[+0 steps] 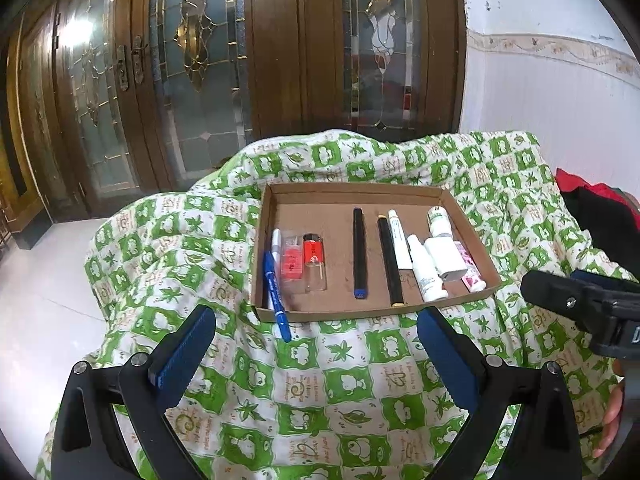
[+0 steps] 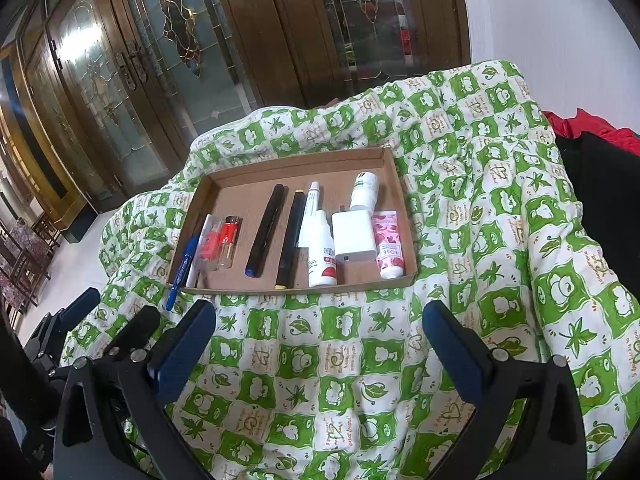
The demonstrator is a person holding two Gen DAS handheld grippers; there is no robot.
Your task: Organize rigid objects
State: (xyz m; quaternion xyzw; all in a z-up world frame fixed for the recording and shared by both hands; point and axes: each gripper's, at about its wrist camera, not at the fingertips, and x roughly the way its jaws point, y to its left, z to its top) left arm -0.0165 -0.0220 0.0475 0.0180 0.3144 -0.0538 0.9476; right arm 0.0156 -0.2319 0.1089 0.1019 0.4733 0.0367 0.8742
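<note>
Shallow cardboard tray [image 2: 404, 216] sits on a surface draped in a green-and-white patterned cloth [image 2: 360, 360]; all places below taken from the tray.

Inside, at the left wall: white pen [image 2: 200, 248], then two lighters side by side, one clear with a red band [image 2: 210, 246], one orange [image 2: 230, 236]. Middle: a black marker with blue end [image 2: 266, 230] and a black marker with yellow end [image 2: 290, 238], roughly parallel. Right of those: slim white tube [image 2: 310, 210], white dropper bottle [image 2: 321, 258], white charger block [image 2: 354, 236], white bottle [image 2: 365, 190] behind the block, and a pink rose-print tube [image 2: 387, 244] against the right wall.

Blue pen [image 1: 276, 296] lies across the tray's front-left corner, tip overhanging onto the cloth; whether its upper end rests inside or on the rim is hard to tell.

Left hand-held gripper [image 1: 316, 344]: jaws spread wide, nothing between them, hovering short of the tray's front edge. Right hand-held gripper [image 2: 320, 340]: likewise wide apart and empty, also in front of the tray.

Wooden doors with leaded glass [image 1: 192, 60] stand behind the tray.
</note>
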